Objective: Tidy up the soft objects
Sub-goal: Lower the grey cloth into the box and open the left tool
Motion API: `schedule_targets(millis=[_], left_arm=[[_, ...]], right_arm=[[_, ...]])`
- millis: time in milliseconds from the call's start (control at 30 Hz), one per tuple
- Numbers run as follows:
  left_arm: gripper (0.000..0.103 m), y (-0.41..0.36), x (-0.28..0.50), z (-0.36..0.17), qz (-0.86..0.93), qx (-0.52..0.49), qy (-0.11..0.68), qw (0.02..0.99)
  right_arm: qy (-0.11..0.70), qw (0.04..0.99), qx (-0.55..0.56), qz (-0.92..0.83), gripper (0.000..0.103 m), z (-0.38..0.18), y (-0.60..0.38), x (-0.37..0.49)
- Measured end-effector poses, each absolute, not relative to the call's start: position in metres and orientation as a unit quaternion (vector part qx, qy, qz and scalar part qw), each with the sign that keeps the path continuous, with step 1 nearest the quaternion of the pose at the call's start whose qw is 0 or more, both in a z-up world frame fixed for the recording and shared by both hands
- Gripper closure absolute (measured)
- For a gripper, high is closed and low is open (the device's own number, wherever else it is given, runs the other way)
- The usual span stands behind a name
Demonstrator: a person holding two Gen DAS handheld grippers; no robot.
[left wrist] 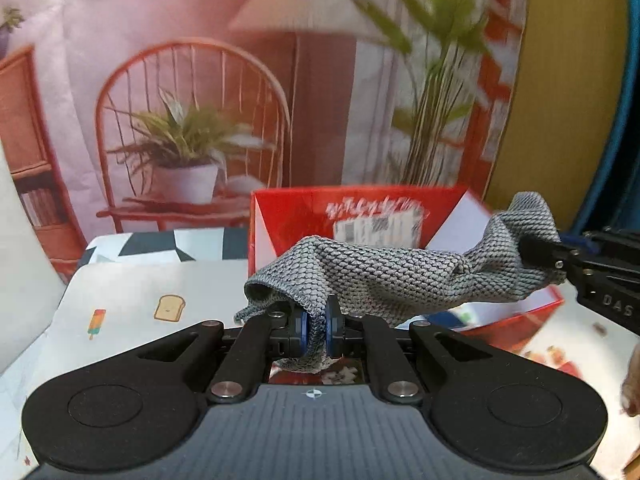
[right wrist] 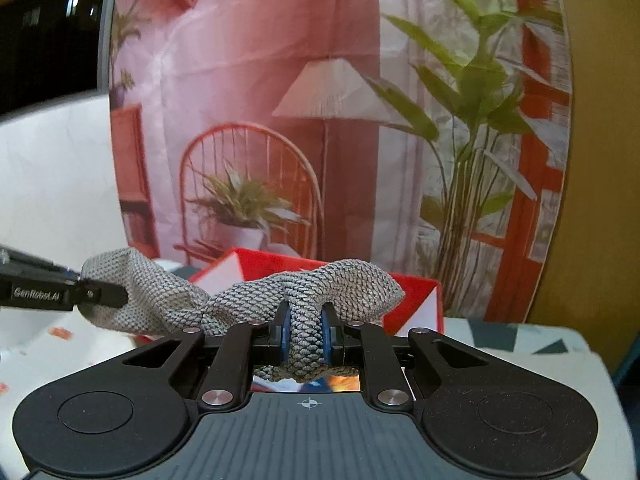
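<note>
- Left gripper [left wrist: 316,330]: jaws nearly closed, blue pads pinching one end of the gray knit cloth [left wrist: 396,276], low center of left-wrist view.
- Right gripper [right wrist: 306,332]: also nearly closed, clamped on a bunched fold of the cloth [right wrist: 344,284], low center of right-wrist view.
- Cloth hangs stretched btwn both grippers, off the table, sagging a bit in the middle; in left view it runs from center out to the right edge, where the other gripper's black tip [left wrist: 538,254] bites it.
- Red box [left wrist: 360,216] w/ white inner flaps sits just behind and under the cloth, mid-frame, top open.
- Table cover [left wrist: 132,300] w/ toast and popsicle prints, lower left of left view.
- Backdrop [right wrist: 248,120]: printed pink room scene w/ chair, lamp, plants, upper half of both views.
</note>
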State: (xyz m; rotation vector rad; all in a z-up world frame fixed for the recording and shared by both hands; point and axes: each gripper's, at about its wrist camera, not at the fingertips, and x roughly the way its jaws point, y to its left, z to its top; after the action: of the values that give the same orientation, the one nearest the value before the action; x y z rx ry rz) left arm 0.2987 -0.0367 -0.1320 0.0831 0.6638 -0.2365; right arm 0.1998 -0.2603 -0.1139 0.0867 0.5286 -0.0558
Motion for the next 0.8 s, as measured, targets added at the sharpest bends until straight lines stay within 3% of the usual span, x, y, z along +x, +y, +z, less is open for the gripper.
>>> schedule_targets(millis=[533, 800], left_arm=[[0.094, -0.073, 0.375, -0.185, -0.134, 0.059, 0.44, 0.886], [0.093, -0.075, 0.384, -0.192, -0.148, 0.038, 0.447, 0.881]], right_arm=[[0.4, 0.915, 0.046, 0.014, 0.089, -0.183, -0.277, 0.273], [0.426, 0.903, 0.065, 0.007, 0.086, -0.195, -0.277, 0.279]])
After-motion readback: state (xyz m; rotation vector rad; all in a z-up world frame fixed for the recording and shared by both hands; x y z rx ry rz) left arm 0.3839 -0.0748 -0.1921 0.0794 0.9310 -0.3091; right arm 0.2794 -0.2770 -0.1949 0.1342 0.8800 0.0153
